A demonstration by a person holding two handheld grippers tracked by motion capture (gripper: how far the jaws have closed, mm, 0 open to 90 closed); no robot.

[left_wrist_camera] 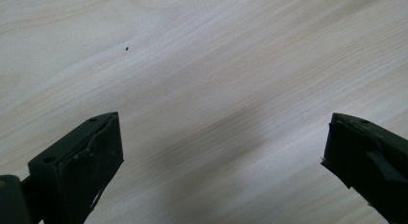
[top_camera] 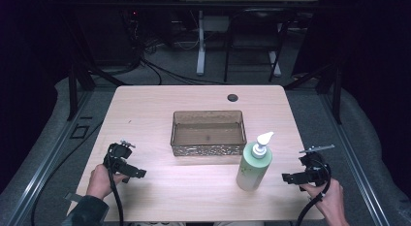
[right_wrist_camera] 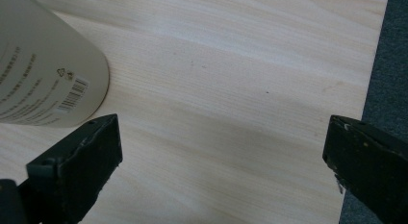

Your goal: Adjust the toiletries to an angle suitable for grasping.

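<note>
Both pairs of black fingers [left_wrist_camera: 79, 166] stand wide apart, and nothing is between them. On the near left side of the table [top_camera: 160, 102], a hand [top_camera: 99, 182] holds the left gripper [top_camera: 138, 173], which rests low over bare wood. On the near right side, the other hand [top_camera: 329, 194] holds the right gripper [top_camera: 287, 178], and it points at the green bottle [top_camera: 253, 168]. That bottle stands up straight just beside the right gripper, not touching it, with a white pump [top_camera: 264, 138] on top. In the right gripper view, the bottle's side [right_wrist_camera: 43, 65] with its small printed label sits just past the left finger [right_wrist_camera: 79, 166]. A little farther back, near the middle of the table, sits a see-through brown tray [top_camera: 207, 148] with nothing in it. Farther still, a small dark round hole [top_camera: 232, 97] shows close to the far edge.
</note>
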